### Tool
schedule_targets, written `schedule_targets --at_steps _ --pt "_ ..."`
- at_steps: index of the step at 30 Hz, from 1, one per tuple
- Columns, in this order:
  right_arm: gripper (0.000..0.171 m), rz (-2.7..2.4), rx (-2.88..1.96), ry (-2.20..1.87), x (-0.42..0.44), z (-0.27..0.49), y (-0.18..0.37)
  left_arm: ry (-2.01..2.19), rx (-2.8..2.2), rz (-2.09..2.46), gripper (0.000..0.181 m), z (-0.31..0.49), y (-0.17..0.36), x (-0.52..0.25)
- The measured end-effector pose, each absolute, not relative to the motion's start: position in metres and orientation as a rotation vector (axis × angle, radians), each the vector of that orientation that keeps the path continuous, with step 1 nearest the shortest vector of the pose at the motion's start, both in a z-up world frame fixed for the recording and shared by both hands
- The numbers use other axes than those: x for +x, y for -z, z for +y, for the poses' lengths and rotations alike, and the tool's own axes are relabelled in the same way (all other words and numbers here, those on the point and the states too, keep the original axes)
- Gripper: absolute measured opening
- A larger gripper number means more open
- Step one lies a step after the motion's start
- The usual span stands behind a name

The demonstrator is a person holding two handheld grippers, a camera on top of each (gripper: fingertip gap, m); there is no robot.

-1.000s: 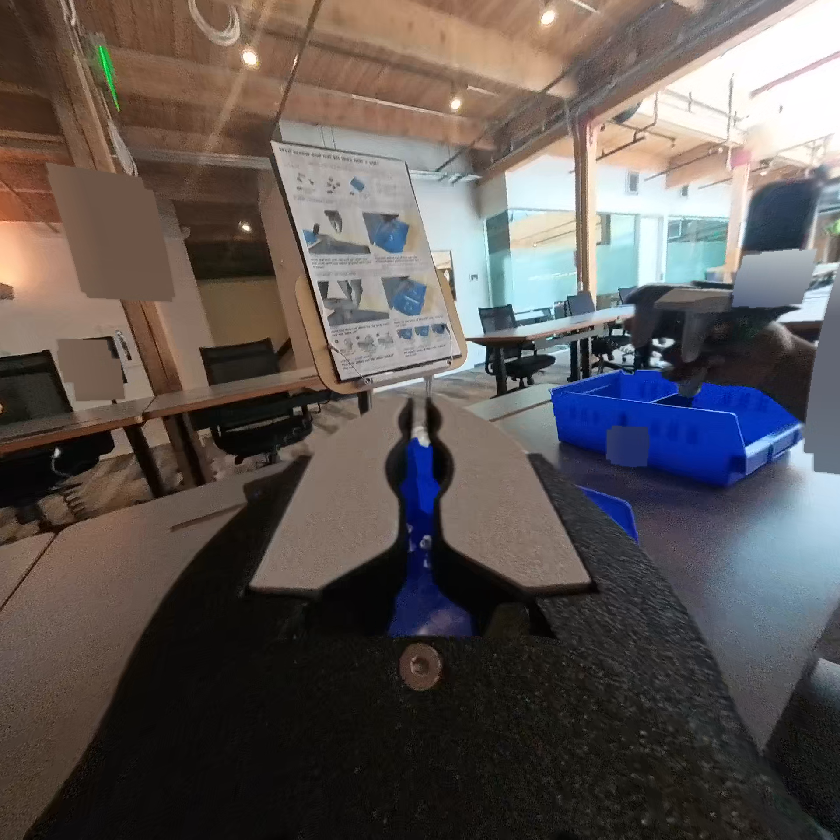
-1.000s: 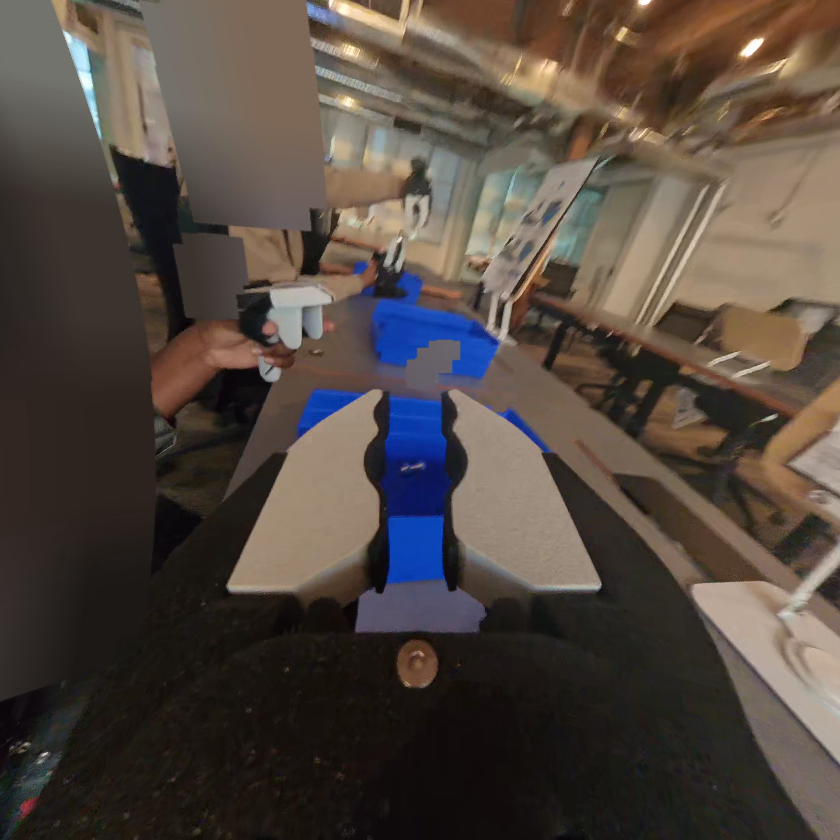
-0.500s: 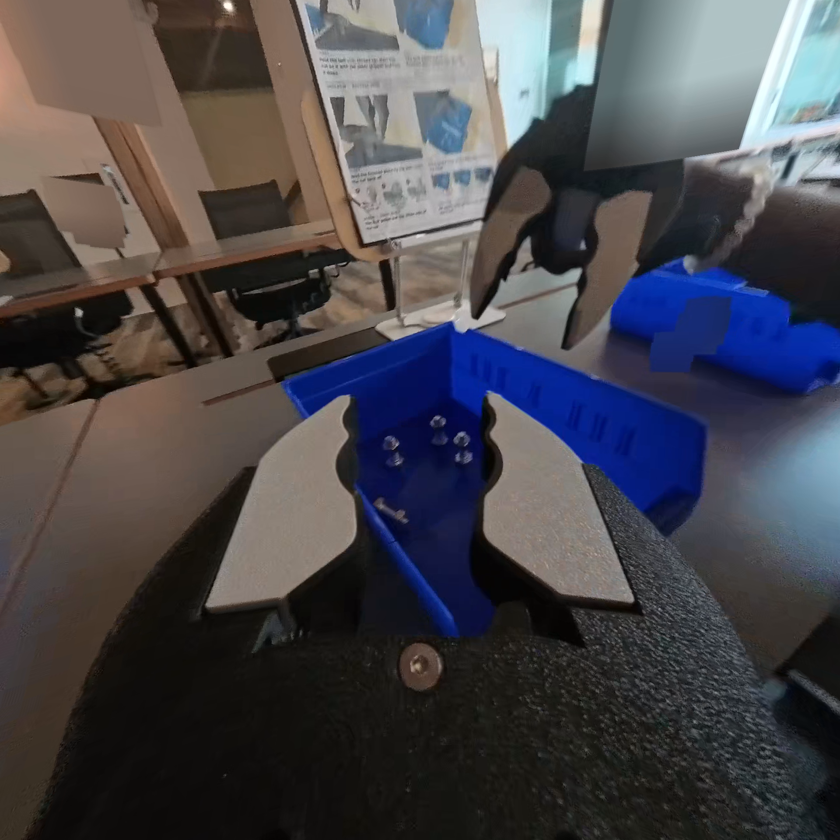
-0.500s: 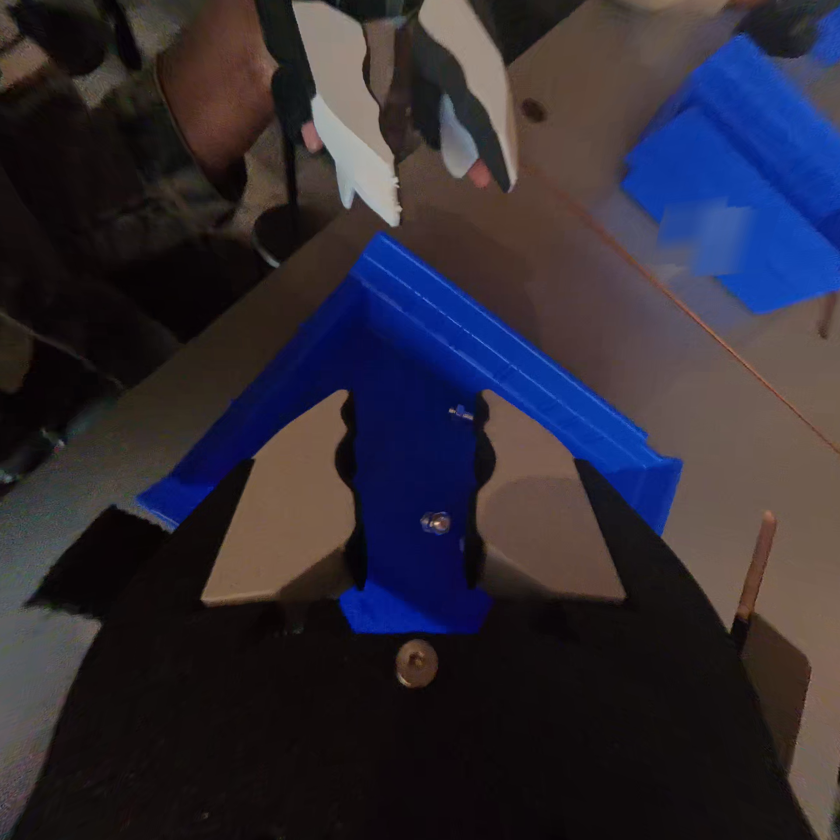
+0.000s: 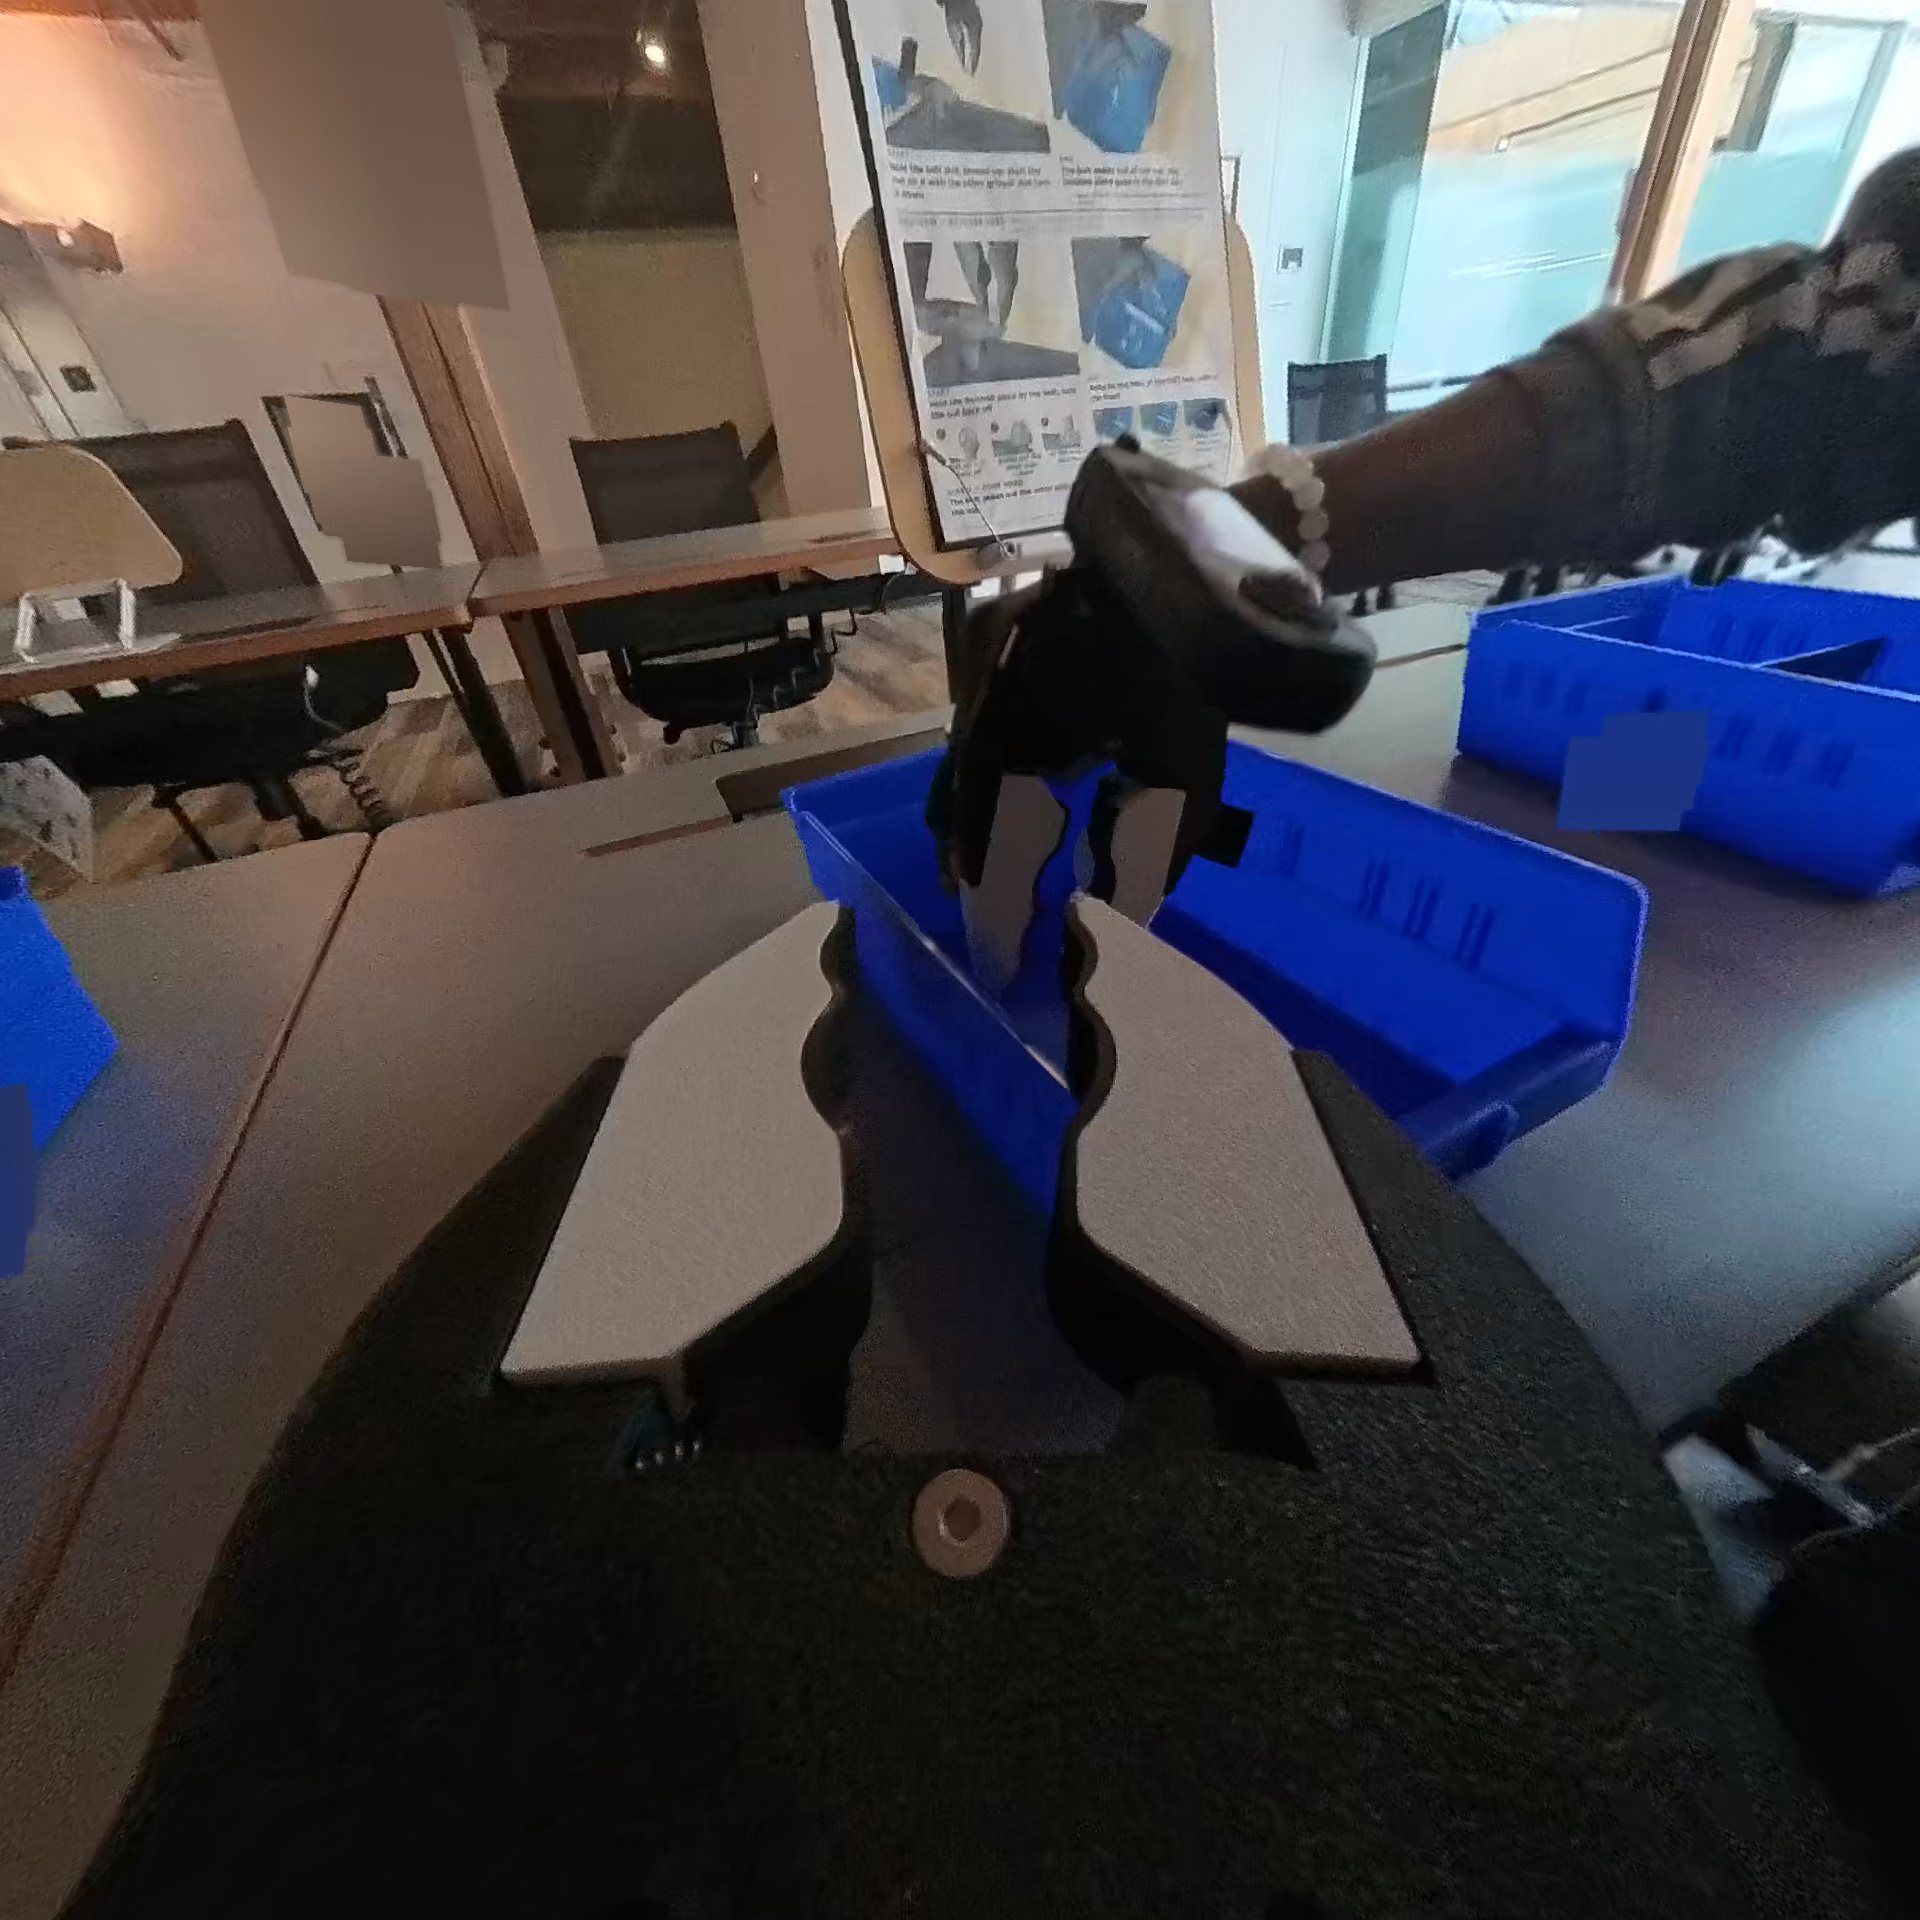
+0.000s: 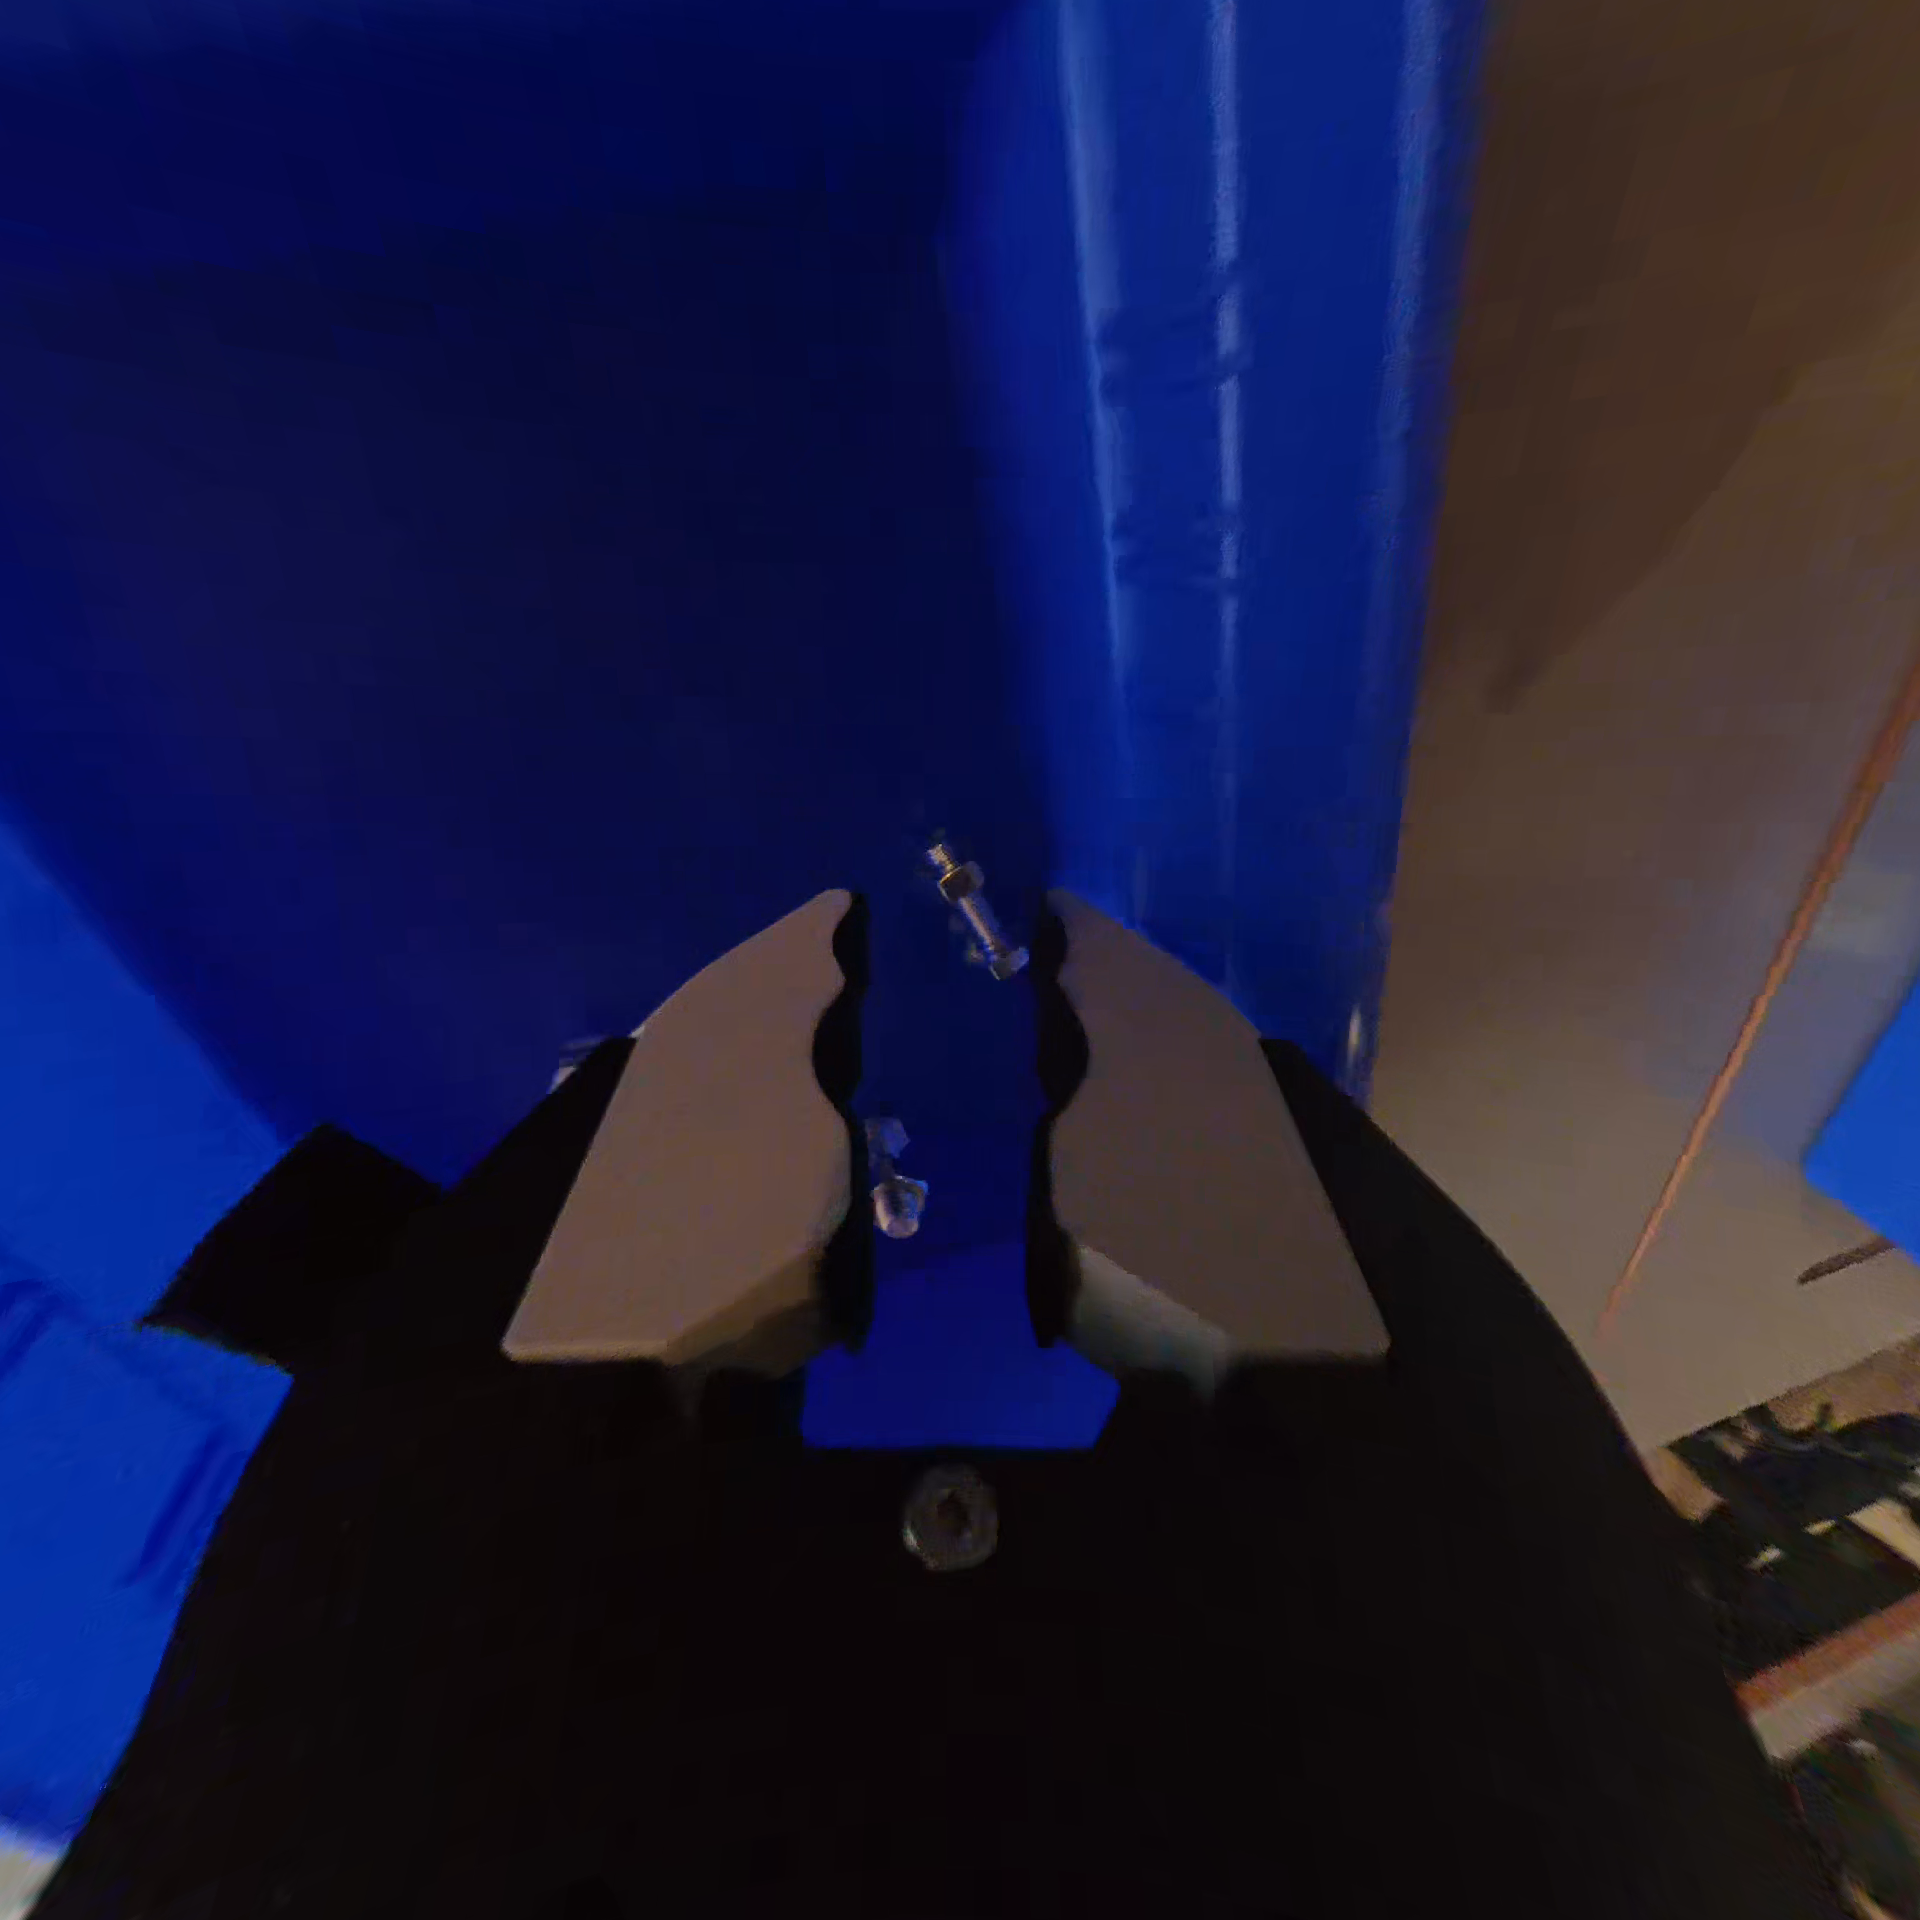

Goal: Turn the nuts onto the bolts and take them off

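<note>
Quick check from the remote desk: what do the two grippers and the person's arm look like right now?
Both grippers match: the left gripper and right gripper have a black, rough-textured body, a round metal screw at the centre, and two flat grey fingers with wavy black inner edges. In the left wrist view the right one carries a rounded black-and-white housing on top. The arm behind it wears a dark patterned sleeve and a pale beaded bracelet.

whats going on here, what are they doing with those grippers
A person holds a gripper in each hand over a blue bin on a table. The right gripper is open and dipped into the bin, its fingers on either side of a bolt with a nut on it lying on the bin floor. A second bolt lies nearer. The left gripper is open and empty at the bin's near wall. Nothing is gripped yet.
</note>
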State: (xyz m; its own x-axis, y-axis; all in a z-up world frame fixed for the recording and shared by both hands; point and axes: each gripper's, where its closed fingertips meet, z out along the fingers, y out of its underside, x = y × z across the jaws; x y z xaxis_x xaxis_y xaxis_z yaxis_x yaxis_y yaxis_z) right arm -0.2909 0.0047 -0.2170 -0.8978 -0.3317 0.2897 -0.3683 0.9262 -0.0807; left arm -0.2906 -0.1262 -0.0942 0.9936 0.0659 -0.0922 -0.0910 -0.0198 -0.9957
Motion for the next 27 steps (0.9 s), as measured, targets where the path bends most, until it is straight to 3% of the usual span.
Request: schedule_targets --at_steps 11,17,23,27 --pt "0.026 -2.781 0.801 0.064 -0.309 0.016 0.256 -0.138 -1.532 0.047 0.036 -0.116 0.098 -0.298" --pt "0.016 -2.814 0.589 -0.149 -0.313 0.006 0.254 -0.102 -1.516 0.023 0.036 -0.109 0.098 -0.299" --pt "0.016 -2.690 -0.046 -0.805 -0.299 -0.017 0.178 -0.052 -1.471 0.048 0.051 -0.092 0.087 -0.288" --pt "0.015 -2.373 -0.502 -1.302 -0.273 -0.020 0.104 -0.048 -1.390 0.131 0.051 -0.079 0.068 -0.266"
